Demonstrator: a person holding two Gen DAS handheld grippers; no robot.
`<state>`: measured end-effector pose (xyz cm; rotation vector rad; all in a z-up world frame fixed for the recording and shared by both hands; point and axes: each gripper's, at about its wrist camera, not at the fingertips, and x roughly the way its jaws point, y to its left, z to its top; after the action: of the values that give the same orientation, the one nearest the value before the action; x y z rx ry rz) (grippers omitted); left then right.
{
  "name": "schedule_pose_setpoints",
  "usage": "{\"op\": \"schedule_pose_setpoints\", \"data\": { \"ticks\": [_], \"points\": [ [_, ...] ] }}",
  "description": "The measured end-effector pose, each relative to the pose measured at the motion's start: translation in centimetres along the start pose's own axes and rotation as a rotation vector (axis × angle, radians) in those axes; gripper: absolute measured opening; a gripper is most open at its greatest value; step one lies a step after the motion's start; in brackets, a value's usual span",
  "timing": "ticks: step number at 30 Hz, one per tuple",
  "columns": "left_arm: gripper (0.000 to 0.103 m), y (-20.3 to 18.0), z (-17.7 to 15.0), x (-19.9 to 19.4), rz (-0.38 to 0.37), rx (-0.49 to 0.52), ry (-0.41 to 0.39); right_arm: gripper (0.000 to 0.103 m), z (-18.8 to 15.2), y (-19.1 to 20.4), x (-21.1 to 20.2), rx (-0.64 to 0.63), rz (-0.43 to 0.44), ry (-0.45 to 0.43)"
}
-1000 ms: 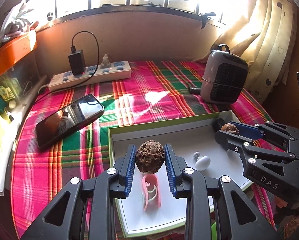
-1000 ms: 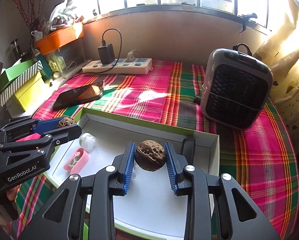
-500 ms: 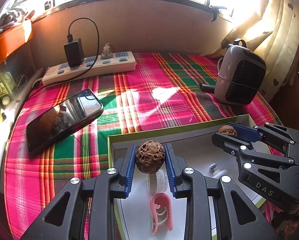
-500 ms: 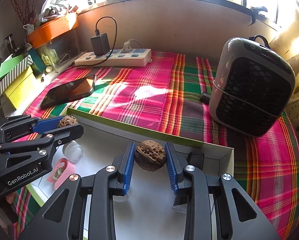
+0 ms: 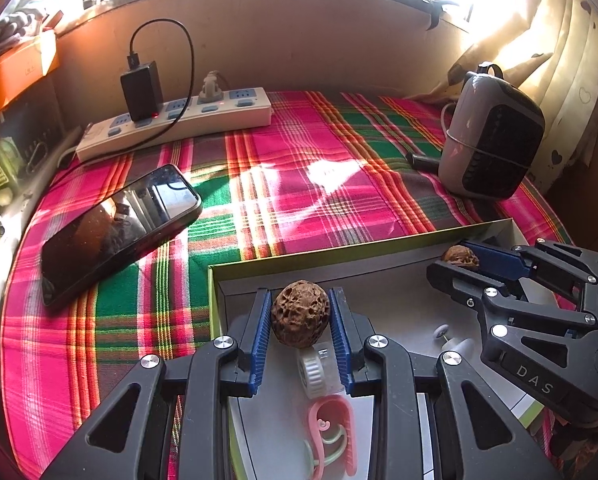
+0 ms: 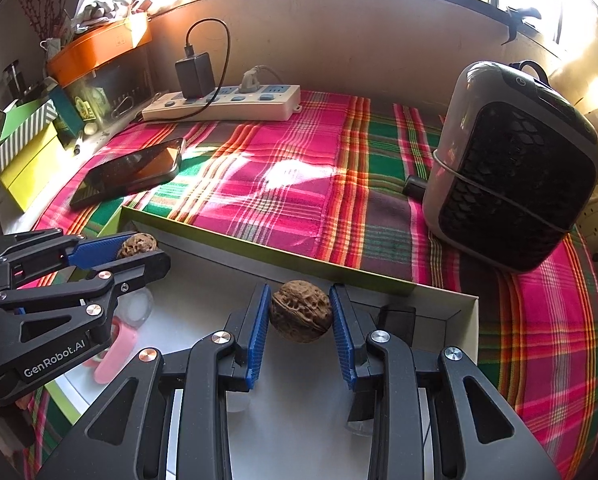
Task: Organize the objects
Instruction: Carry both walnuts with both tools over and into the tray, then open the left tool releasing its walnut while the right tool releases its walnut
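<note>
In the left wrist view my left gripper is shut on a dark, pitted walnut, held over the near-left part of a white box with a green rim. My right gripper reaches in from the right, shut on a second walnut. In the right wrist view the right gripper grips its ridged walnut just inside the box's far wall. The left gripper shows at the left with its walnut.
Inside the box lie a pink clip, a small clear jar, a white knob and a black block. On the plaid cloth are a phone, a power strip and a grey heater. Boxes crowd the left.
Both grippers have moved forward and lower, toward the box's far wall. Each still holds its walnut, and the jaws have not changed.
</note>
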<state>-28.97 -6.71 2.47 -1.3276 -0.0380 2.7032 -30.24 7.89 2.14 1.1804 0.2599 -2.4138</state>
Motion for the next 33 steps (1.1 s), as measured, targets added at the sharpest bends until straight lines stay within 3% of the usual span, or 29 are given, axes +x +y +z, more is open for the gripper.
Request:
{"op": "schedule_pose_setpoints", "data": {
  "ticks": [33],
  "points": [
    [0.027, -0.7, -0.5, 0.5, 0.032, 0.024, 0.018, 0.032, 0.1, 0.6, 1.1, -0.031, -0.060, 0.063]
  ]
}}
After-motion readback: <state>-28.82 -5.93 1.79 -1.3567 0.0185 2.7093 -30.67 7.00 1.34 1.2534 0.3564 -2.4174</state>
